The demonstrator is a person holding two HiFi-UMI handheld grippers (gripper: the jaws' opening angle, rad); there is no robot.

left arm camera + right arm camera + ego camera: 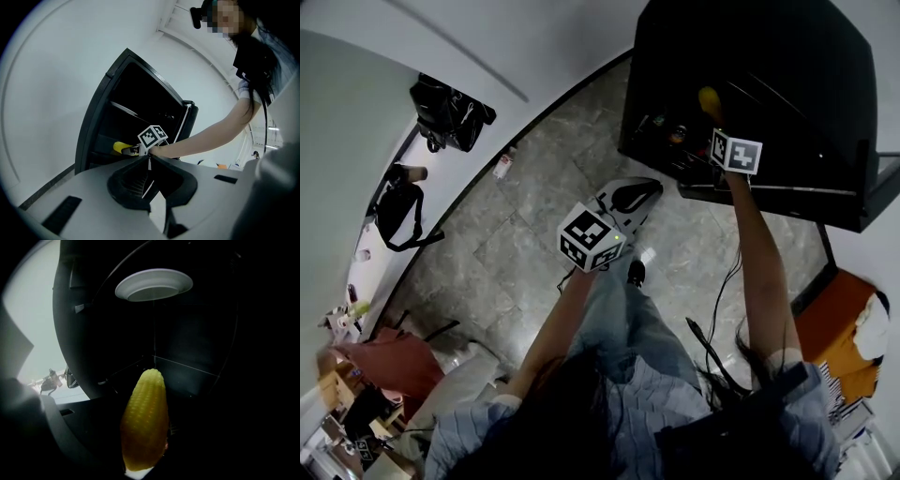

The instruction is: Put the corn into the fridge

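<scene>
Your right gripper [719,127] is stretched out to the open fridge [769,56] at the upper right of the head view, and its jaws are clamped on the corn [145,427]. In the right gripper view the cob stands up from the bottom centre with its tip pointing into the dark inside of the fridge. Its lower end is cut off by the bottom edge of the frame. You can make out the grey jaw to the left of the cob, but the jaw on the other side is lost in the black.

A white plate [153,284] sits high in that view on a shelf whose edges are hard to trace. The corn is below the plate and not touching any surface that can be seen. In the left gripper view, only a short yellow stub of the cob shows past the right gripper's marker cube, just in front of the fridge opening.

Your left gripper [149,161] hangs at the centre of the head view over the grey stone floor [544,187], well apart from the fridge. Its jaws are closed together with nothing between them.

Black bags [448,112] lie at the upper left of the head view. Your own hair and shoulders cover the lower edge.
</scene>
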